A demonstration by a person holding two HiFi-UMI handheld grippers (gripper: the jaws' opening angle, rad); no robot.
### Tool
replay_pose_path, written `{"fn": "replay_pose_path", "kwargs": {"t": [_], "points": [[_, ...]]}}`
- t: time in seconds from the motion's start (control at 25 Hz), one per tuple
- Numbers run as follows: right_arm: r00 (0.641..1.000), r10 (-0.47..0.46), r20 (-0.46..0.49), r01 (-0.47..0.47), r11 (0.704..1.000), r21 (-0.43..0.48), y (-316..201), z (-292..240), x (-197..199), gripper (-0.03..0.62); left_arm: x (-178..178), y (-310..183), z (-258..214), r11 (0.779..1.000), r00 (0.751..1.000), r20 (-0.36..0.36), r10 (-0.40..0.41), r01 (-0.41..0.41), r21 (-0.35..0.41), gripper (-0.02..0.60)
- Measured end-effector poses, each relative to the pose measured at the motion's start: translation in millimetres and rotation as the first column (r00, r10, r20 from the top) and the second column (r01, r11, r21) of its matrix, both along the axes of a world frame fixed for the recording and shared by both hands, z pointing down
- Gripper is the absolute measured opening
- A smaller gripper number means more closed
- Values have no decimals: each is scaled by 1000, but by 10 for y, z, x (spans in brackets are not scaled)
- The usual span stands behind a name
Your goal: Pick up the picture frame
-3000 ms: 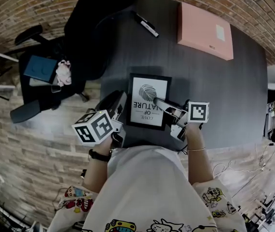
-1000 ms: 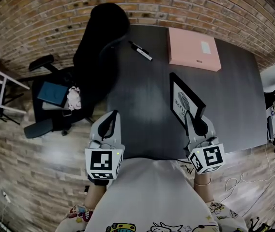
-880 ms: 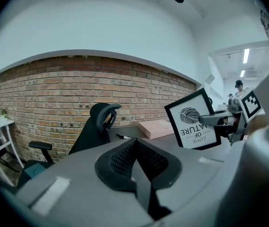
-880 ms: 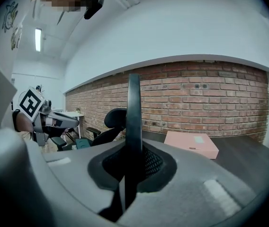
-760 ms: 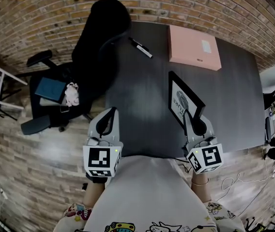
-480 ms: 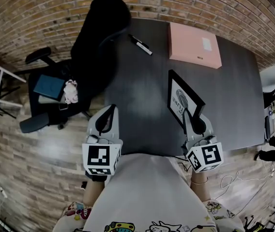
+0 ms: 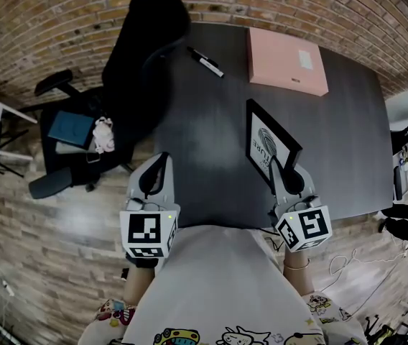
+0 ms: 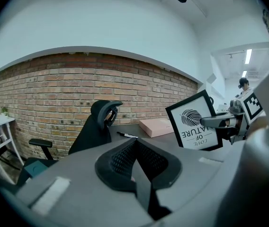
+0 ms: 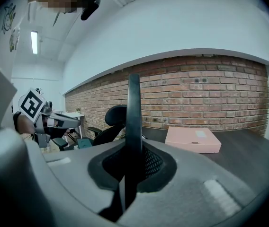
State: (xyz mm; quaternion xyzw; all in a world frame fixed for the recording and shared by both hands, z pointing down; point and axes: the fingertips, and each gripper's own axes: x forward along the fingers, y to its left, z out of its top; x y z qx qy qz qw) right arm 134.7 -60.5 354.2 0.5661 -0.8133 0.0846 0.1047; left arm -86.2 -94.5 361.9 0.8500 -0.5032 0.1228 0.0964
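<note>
The picture frame point(image 7: 269, 141) is held tilted over the front right part of the table point(image 7: 211, 121), apparently lifted clear of it. It is pinched by one thin edge in the closed right claw point(image 7: 274, 165), while the left claw point(image 7: 162, 160) is shut on nothing, well apart from it. With so narrow a hold at one edge and no second support, the frame could be swung or slid out of the pads by a quick move and dropped onto the table.

one frame point(image 7: 266, 138), one box point(image 7: 286, 61), one marker point(image 7: 205, 62), one chair point(image 7: 138, 60)
</note>
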Motion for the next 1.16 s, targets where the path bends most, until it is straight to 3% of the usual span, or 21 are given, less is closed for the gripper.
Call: {"fn": "replay_pose_path", "kwargs": {"t": [0.36, 1.16], "points": [[1000, -8, 0, 8, 1000, -15, -13, 40, -8, 12, -11, -7, 25, 1000, 999, -48, -3, 3, -13, 12], [1000, 4, -1, -4, 1000, -24, -23, 106, 42, 12, -69, -79, 81, 999, 999, -14, 36, -35, 36, 12]]}}
